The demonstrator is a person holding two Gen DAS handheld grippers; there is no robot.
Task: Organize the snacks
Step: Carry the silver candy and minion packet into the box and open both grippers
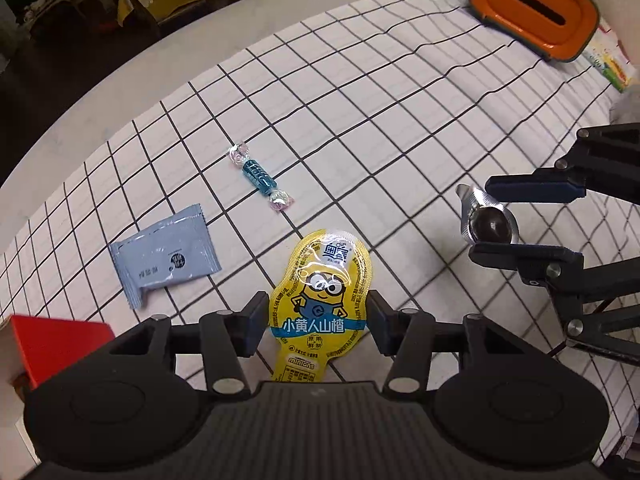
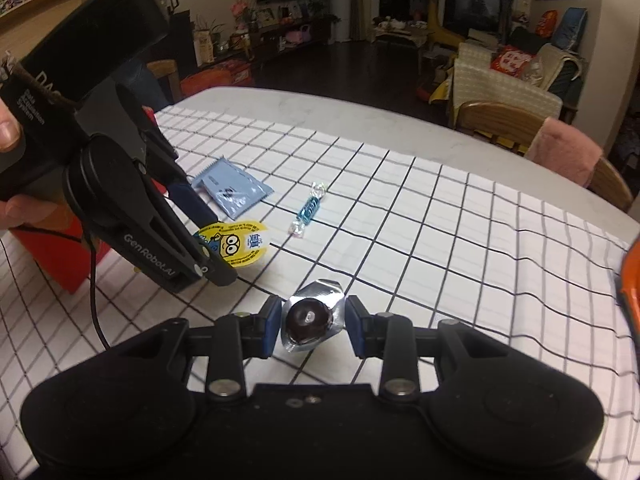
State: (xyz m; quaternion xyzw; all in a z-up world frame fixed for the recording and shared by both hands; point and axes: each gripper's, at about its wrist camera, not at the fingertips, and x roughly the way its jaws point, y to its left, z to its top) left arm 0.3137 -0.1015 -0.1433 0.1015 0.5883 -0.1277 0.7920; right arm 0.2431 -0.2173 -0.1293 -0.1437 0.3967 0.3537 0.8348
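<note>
A yellow cartoon snack packet sits between my left gripper's blue pads, which press on both its sides and hold it above the checked cloth. The right wrist view shows the same packet in the left gripper at the left. My right gripper is shut on a silver foil pack with a dark round sweet. In the left wrist view that foil pack hangs in the right gripper at the right edge. A blue twist-wrapped candy and a grey-blue sachet lie on the cloth.
A red box stands at the near left, beside the left gripper. An orange slotted container sits at the far right of the table. A wooden chair with a pink cloth stands past the table's far edge. A hand grips the left tool.
</note>
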